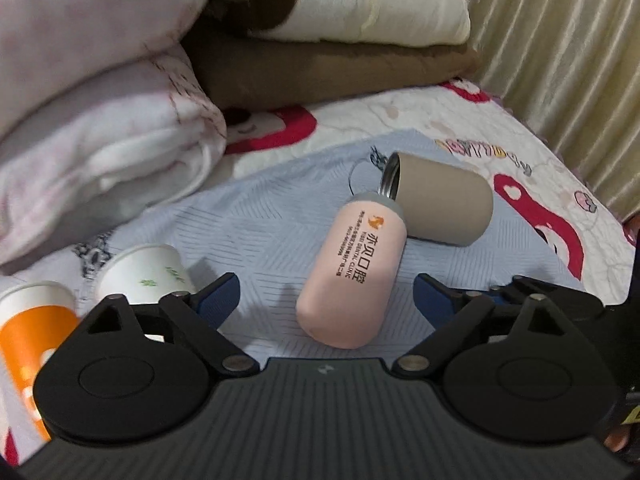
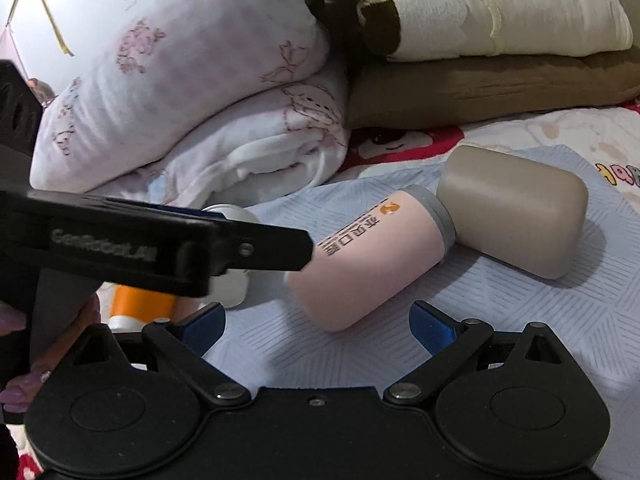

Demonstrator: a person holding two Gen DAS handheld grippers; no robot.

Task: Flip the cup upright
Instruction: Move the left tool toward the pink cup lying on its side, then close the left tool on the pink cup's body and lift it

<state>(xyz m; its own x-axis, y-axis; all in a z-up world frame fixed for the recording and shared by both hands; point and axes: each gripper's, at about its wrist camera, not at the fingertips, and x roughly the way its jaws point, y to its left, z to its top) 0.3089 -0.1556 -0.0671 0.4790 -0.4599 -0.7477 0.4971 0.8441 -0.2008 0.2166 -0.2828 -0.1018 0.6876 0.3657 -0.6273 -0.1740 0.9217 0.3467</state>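
Observation:
A pink cup (image 1: 350, 276) with orange logo and black print lies on its side on a pale blue mat (image 1: 260, 220); its grey rim end touches a beige cup (image 1: 440, 198) that also lies on its side. My left gripper (image 1: 326, 296) is open, its blue pads on either side of the pink cup's base end, not touching. In the right wrist view the pink cup (image 2: 372, 260) and the beige cup (image 2: 516, 208) lie just ahead of my right gripper (image 2: 318, 326), which is open and empty. The left gripper's black arm (image 2: 160, 248) crosses that view at left.
Two paper cups lie at the left, one white with green marks (image 1: 148, 276), one orange and white (image 1: 32, 332). Folded quilts (image 1: 100, 120) and stacked blankets (image 1: 340, 40) stand behind the mat. A curtain (image 1: 568, 60) hangs at the right.

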